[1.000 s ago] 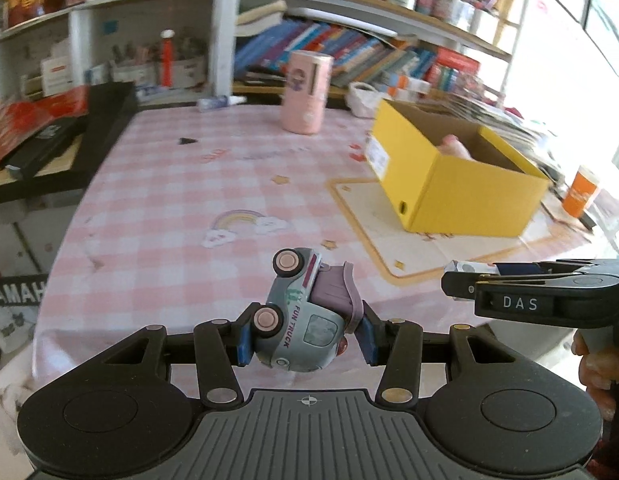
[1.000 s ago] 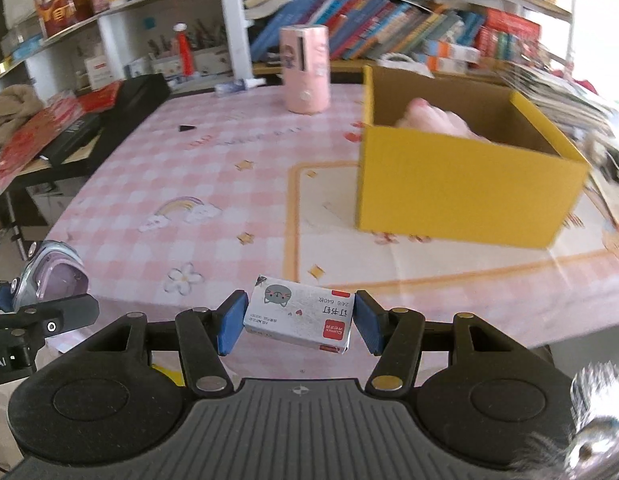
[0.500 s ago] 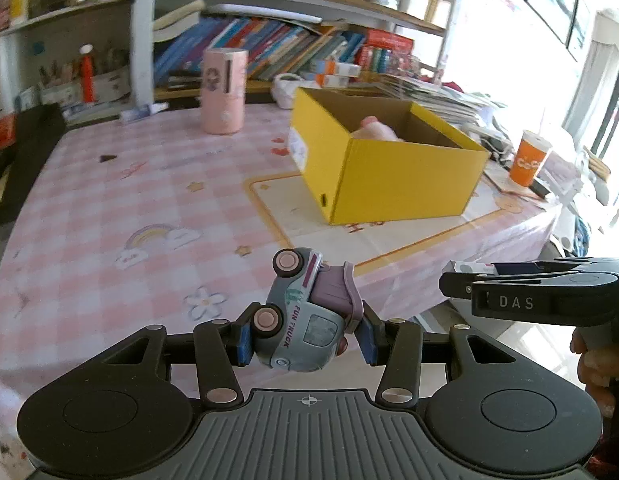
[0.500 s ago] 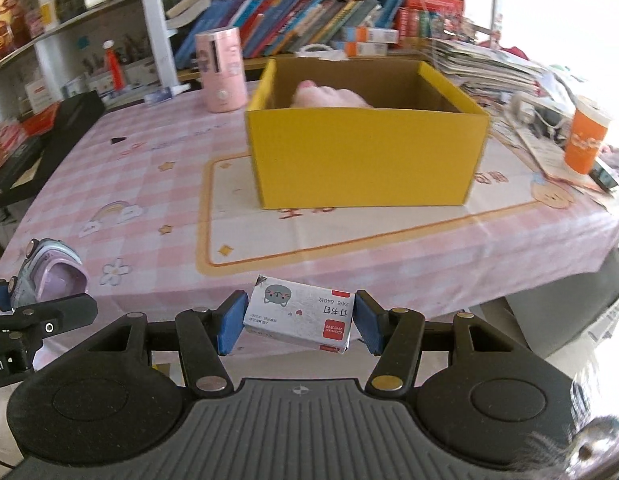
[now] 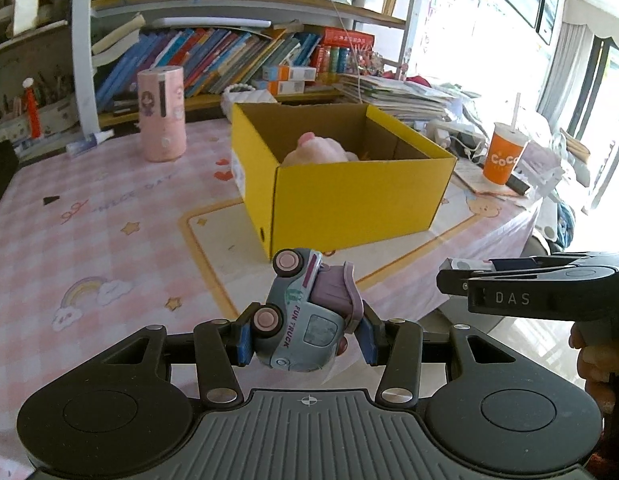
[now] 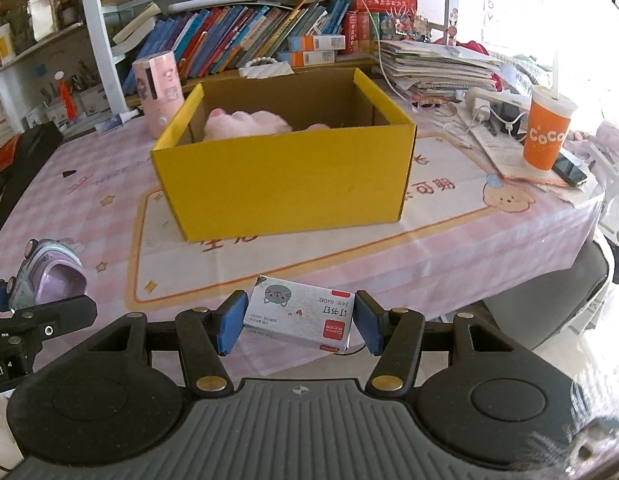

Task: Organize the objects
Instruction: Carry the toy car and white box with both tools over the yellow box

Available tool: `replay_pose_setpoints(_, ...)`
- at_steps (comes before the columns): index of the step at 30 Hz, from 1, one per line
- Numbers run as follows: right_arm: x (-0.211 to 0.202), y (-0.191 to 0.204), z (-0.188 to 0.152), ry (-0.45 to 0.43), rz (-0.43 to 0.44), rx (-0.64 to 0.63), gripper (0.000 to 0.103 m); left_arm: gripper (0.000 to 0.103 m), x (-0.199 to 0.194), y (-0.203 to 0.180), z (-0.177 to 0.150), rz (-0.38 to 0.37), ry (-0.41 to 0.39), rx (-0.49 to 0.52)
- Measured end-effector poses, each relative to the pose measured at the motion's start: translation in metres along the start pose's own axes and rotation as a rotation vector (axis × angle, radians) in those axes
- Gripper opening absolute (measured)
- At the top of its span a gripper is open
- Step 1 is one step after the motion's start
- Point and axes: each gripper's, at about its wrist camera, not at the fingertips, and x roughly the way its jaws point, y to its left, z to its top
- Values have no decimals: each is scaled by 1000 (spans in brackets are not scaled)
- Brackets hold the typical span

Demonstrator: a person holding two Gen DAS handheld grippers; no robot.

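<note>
My left gripper (image 5: 305, 340) is shut on a grey-blue toy truck (image 5: 301, 312) with pink wheels, held tilted above the table's near edge. My right gripper (image 6: 297, 322) is shut on a small white staple box (image 6: 299, 314) with a cat print and a red corner. An open yellow cardboard box (image 5: 349, 188) stands ahead on the pink tablecloth, with a pink plush toy (image 5: 317, 150) inside; it also shows in the right wrist view (image 6: 285, 180). The right gripper shows side-on in the left wrist view (image 5: 453, 276), and the truck shows at the left of the right wrist view (image 6: 49, 276).
A pink cylindrical container (image 5: 161, 114) stands behind the box to the left. An orange CoCo cup (image 6: 547, 132) with a straw sits at the right among papers and a phone. Bookshelves line the back. The table edge runs just ahead of both grippers.
Both views have swung to the right and drawn nearer the yellow box, which now sits more central. Both grippers keep their hold on the truck and the staple box.
</note>
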Motion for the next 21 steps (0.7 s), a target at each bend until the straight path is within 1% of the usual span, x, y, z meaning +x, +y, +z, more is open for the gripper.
replay_pose_setpoints(6,16,-16,17,7,6,-3,55,47,18,-11,18,5,-10,20)
replay_pose_setpoints(11,29,-26,36,-9,15,-15,55,47,31,-21,37,12,-36,45)
replay_pose_setpoints(15,36,-34,58,-70,21,-40,55,47,42,-25,58,21,-74,45)
replay_pose_setpoints(21,51,-38,97,-171,44,-116,55,47,60,-27,91,58,-129,21)
